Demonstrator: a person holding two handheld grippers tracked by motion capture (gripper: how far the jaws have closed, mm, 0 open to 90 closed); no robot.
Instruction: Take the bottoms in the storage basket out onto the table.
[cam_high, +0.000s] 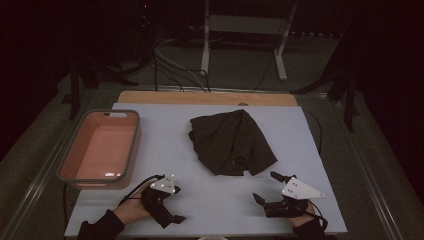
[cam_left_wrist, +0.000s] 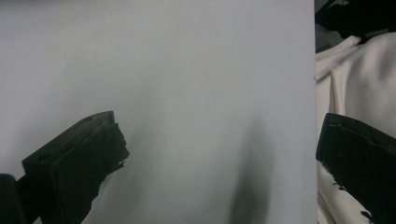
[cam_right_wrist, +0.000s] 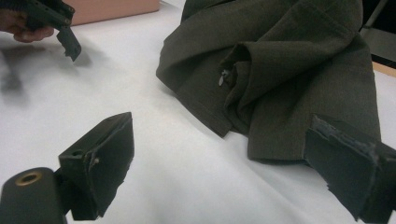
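A dark olive garment (cam_high: 231, 142) lies crumpled in the centre of the pale surface (cam_high: 210, 200), slightly toward the upper half of the high view. A pink tub with a grey rim (cam_high: 98, 148) stands at the left edge of the surface, well apart from the garment.

The left tongs (cam_high: 170, 200) sit at lower left of the high view, held in a hand (cam_high: 131, 210) that enters from the bottom edge. The jaws are spread wide and hold nothing; in the left gripper view they frame bare white surface, with pale cloth (cam_left_wrist: 359, 74) past the surface's edge at the right of the frame.

The right tongs (cam_high: 266, 187) sit at lower right of the high view, just below the garment's near hem and not touching it. Their jaws also stand wide apart and empty. In the right gripper view the garment (cam_right_wrist: 280, 70) fills the upper right, one jaw overlapping its hem in the frame, and the left tongs (cam_right_wrist: 70, 44) show at upper left.
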